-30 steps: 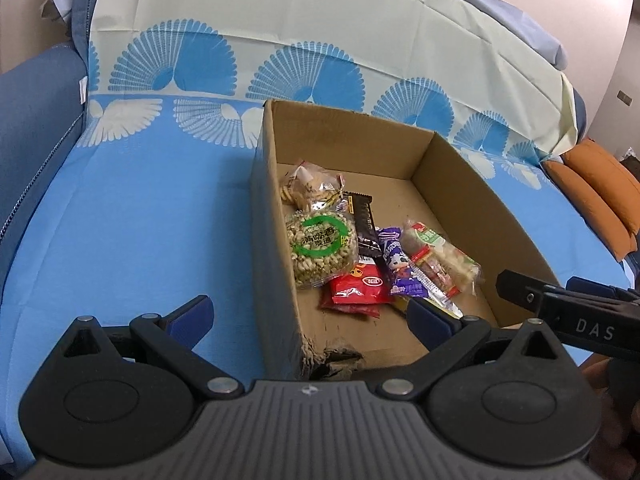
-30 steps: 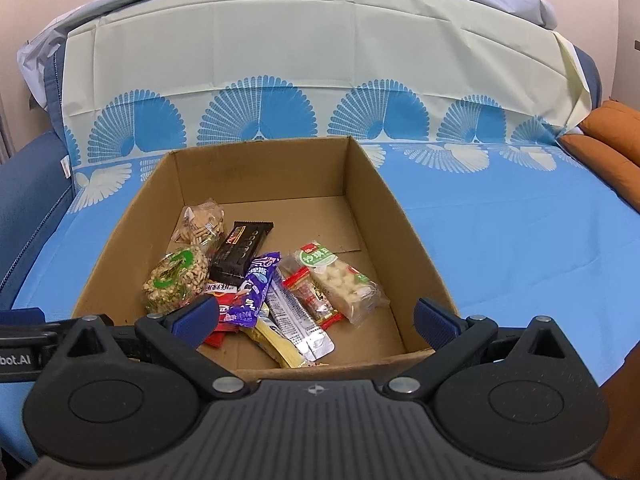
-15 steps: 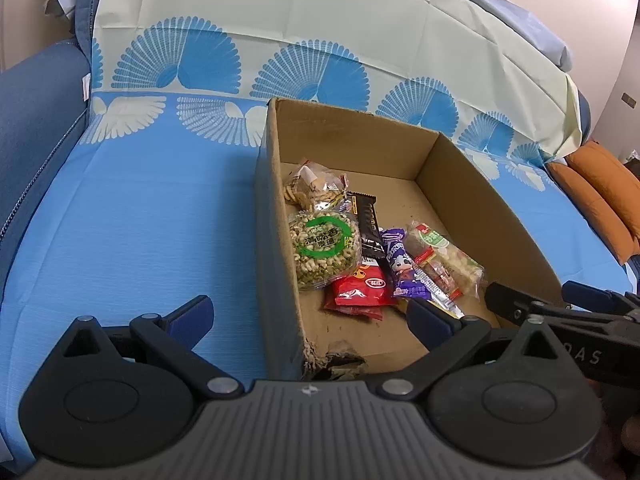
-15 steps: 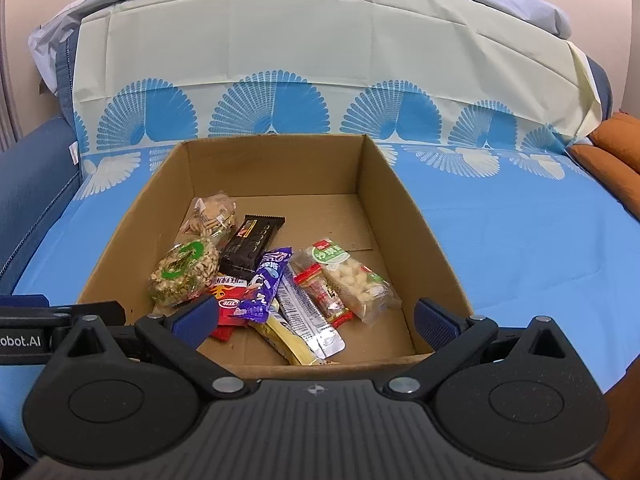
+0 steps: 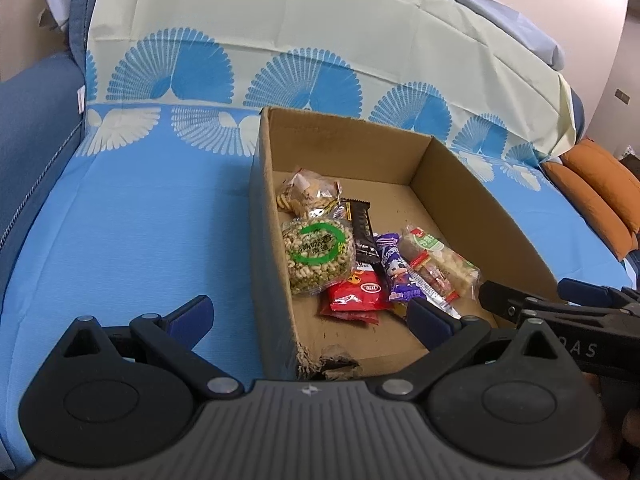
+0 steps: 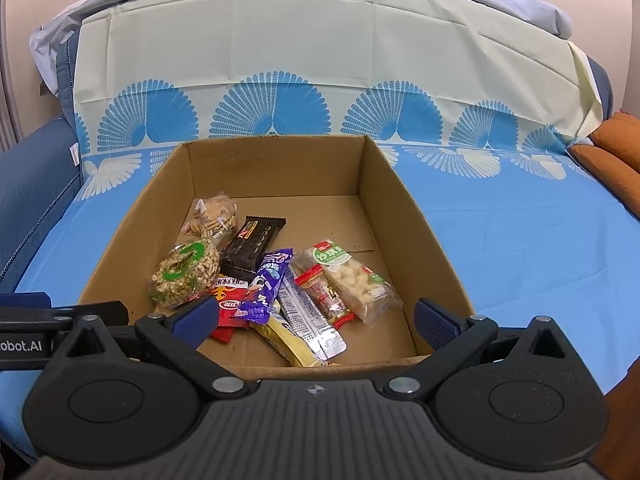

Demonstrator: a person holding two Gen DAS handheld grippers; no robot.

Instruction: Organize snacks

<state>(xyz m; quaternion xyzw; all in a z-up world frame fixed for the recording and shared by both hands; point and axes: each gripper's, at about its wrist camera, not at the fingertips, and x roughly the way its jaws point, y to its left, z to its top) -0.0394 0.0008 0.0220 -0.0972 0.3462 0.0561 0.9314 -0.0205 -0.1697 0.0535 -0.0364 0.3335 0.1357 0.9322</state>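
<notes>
I hold my left tool (image 5: 308, 314) low in front of the near left corner of the cardboard box (image 6: 404, 216), its two blue-padded fingers spread wide with nothing between them; one finger sits outside the box over the blue sheet (image 5: 132, 240), the other over the box's inside. My right tool (image 6: 316, 318) hangs at the near wall of the same box, fingers likewise wide apart and empty, straddling most of the box's width.

The box rests on a bed covered in the blue sheet with white and blue fan prints. Its near left corner is torn (image 5: 332, 362). All the snacks lie inside, gathered toward the near left part of the floor. A round puffed-grain cake with a green ring label (image 6: 185, 272) lies against the left wall. Behind it sits a clear bag of small biscuits (image 6: 212, 216). A black bar (image 6: 253, 249) lies just beside the cake, and a purple wrapper (image 6: 266, 284) overlaps its near end. Red packets (image 5: 358, 294) lie under the purple wrapper's near end. To the right are a silver-backed stick (image 6: 310, 318), a yellow stick (image 6: 290, 344), a thin red-ended pack (image 6: 326, 294) and a clear pack of pale puffs with a green label (image 6: 354, 278), all lying side by side and touching. Orange cushions (image 5: 596, 192) lie at the bed's right edge.
</notes>
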